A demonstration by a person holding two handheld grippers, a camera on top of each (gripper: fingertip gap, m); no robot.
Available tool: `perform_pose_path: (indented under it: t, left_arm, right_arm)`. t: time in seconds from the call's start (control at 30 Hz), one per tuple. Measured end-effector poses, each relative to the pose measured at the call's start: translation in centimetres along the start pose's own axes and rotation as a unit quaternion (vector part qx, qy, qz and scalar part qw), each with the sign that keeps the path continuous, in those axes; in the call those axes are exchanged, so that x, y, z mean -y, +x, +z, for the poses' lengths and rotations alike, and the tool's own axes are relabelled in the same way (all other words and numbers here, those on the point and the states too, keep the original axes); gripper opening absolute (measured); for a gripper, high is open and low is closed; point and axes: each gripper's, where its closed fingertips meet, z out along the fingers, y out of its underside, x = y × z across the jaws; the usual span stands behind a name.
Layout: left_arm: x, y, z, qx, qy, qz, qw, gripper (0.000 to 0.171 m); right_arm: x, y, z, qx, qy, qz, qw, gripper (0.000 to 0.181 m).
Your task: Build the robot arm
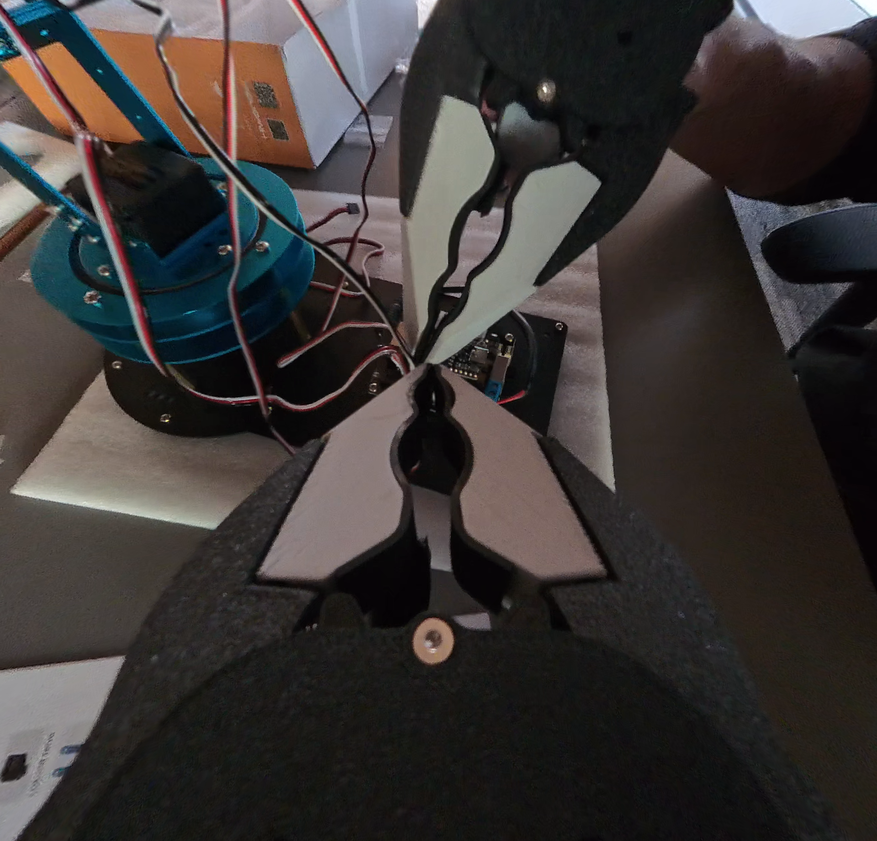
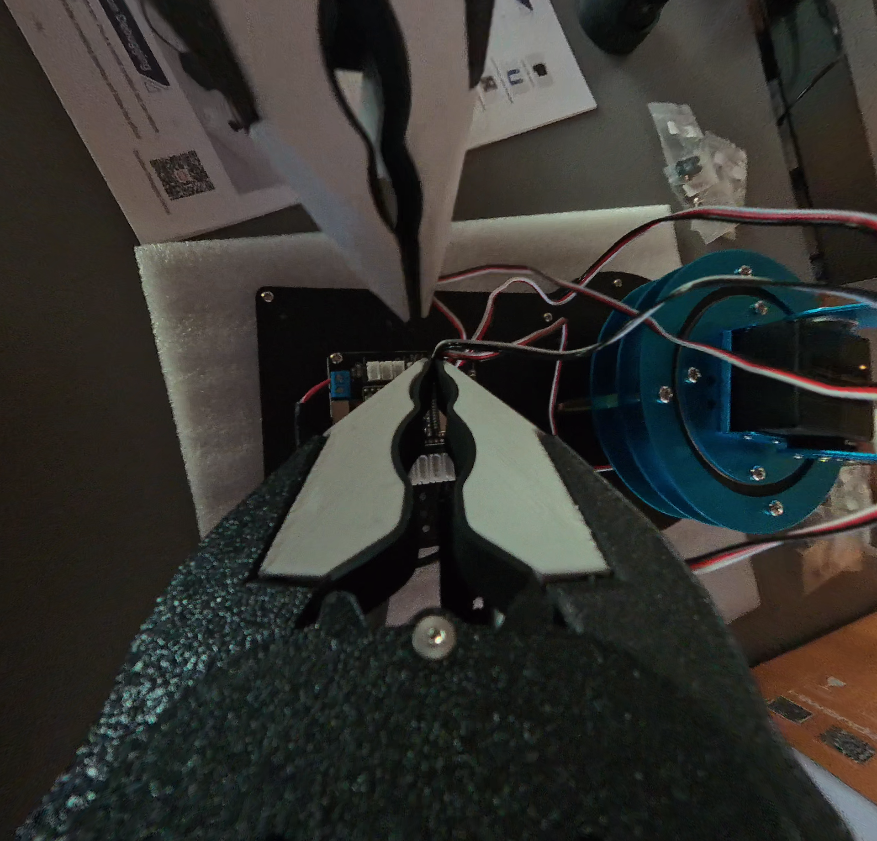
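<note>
My right gripper (image 2: 433,362) is shut on a black, white and red servo wire (image 2: 522,351) just above a circuit board (image 2: 360,377) on a black baseplate (image 2: 294,344). It reaches down from above in the left wrist view (image 1: 422,354), where the wire (image 1: 379,318) runs up to its tips. My left gripper (image 1: 429,368) is shut, tip to tip with the right one. It shows opposite in the right wrist view (image 2: 417,315). I cannot tell if it pinches a wire. A blue round turntable (image 1: 190,296) with a black servo stands on the baseplate, also in the right wrist view (image 2: 664,462).
The baseplate (image 1: 190,415) lies on a white foam sheet (image 1: 118,462) on a dark table. Several loose servo wires hang around the turntable. An orange and white box (image 1: 190,83), printed leaflets (image 2: 142,106), a clear parts bag (image 2: 697,163) and a hand (image 1: 783,106) surround it. Both grippers' tips are close together, under 4 cm apart.
</note>
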Motion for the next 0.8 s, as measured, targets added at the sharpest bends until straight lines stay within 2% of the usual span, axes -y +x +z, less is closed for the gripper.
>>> perform_pose_path:
  t: [0.23,0.4,0.8]
  left_arm:
    - [-0.5,-0.8,1.1,0.049,-0.014,0.02,0.998,0.0]
    - [-1.5,-0.8,1.8,0.049,-0.031,0.027,0.998,0.0]
    - [-1.7,-0.9,2.1,0.055,-0.03,0.028,0.998,0.0]
  right_arm:
    - [-0.1,-0.1,0.0,0.009,-0.002,0.001,1.0,0.0]
    - [-0.1,-0.1,0.1,0.013,-0.005,-0.008,1.0,0.0]
    - [-0.3,-0.2,0.2,0.018,-0.002,-0.004,1.0,0.0]
